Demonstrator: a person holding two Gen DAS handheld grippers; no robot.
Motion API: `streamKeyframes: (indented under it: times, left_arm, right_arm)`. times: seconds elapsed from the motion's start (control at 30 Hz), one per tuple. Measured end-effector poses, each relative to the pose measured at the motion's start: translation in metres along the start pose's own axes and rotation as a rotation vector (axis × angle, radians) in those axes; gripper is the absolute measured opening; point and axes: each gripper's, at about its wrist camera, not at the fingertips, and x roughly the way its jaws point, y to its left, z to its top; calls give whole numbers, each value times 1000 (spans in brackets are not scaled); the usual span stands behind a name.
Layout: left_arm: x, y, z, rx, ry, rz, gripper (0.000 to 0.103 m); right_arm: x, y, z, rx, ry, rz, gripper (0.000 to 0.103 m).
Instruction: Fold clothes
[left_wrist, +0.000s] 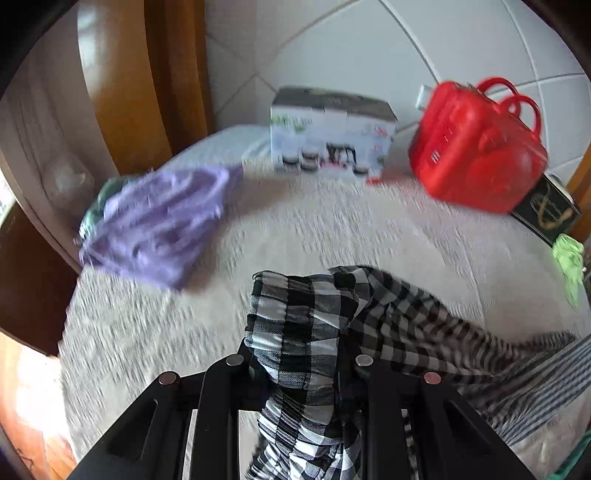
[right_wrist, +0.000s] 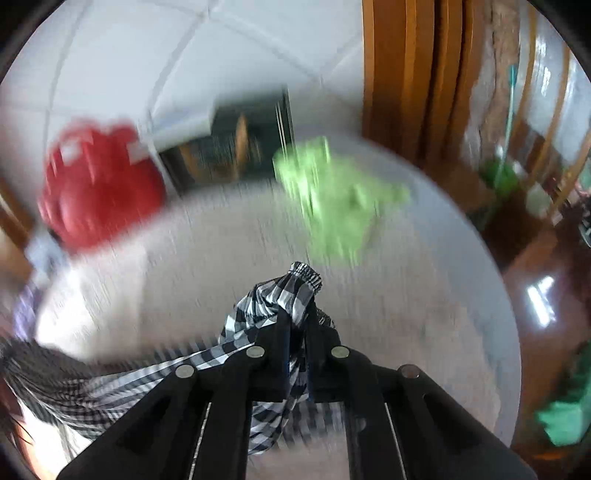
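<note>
Both grippers, left (left_wrist: 295, 363) and right (right_wrist: 297, 328), clamped on checked shorts (left_wrist: 295, 317), waistband stretched between them, lifted above table (left_wrist: 332, 229) near edge.

My left gripper (left_wrist: 295, 354) points steeply down, its 2 black fingers (left_wrist: 225, 376) standing at 6 o'clock in its wrist view, narrowly parted and clamped on a bunched fold of the checked garment (left_wrist: 295, 325). My right gripper (right_wrist: 297, 332) also tilts down, fingers (right_wrist: 273, 343) pressed nearly together at 6 o'clock, pinching the same garment's gathered edge.
</note>
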Motion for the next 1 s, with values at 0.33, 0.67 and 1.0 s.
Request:
streamKeyframes:
  times: [0.33,0.67,1.0]
  left_arm:
    - [50,-8,95,-88,-16,-13,77]
    - [53,-11,-32,104,168,80,78]
    - [80,-15,-91,105,162,56,78]
  right_arm:
    - [93,15,85,114,-24,-118,73]
    - [65,-8,-45,89,84,-102,74]
    - [52,-50,-149,193,250,-91,75]
